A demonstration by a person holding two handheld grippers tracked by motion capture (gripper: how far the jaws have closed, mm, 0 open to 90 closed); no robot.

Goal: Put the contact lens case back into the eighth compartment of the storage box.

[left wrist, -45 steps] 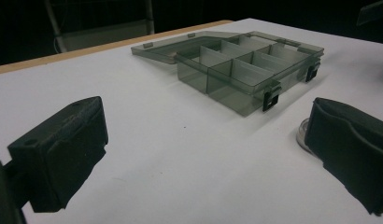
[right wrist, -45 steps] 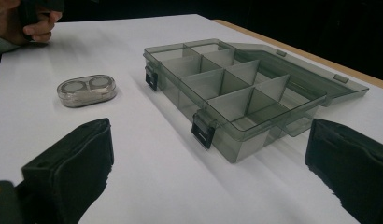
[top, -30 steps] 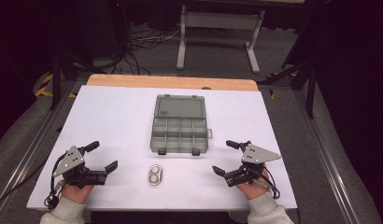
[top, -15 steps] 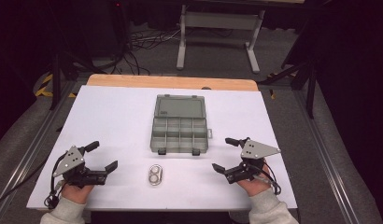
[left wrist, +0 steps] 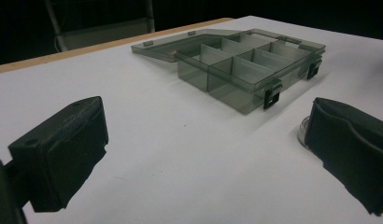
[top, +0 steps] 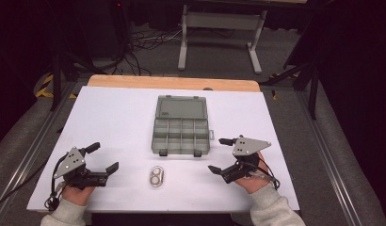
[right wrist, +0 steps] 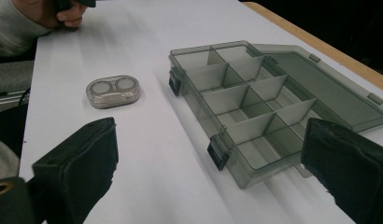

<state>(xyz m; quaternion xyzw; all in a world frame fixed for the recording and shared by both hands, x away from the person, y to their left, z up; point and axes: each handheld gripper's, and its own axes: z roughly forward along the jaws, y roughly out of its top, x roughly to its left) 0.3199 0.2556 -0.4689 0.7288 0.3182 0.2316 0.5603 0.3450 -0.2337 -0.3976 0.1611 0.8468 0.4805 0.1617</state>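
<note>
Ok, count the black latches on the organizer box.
2, both on the organizer box front wall facing the person: left latch and right latch. None look hidden.

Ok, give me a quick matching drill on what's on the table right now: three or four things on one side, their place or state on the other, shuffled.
Things:
1. compartment box
2. contact lens case
3. left gripper
4. right gripper

Place or state:
A. lies closed, just in front of the box
B. open, empty, near the table's right front
C. lid folded back flat, compartments empty
D. open, empty, near the table's left front

Pairs: 1-C, 2-A, 3-D, 4-B
</note>
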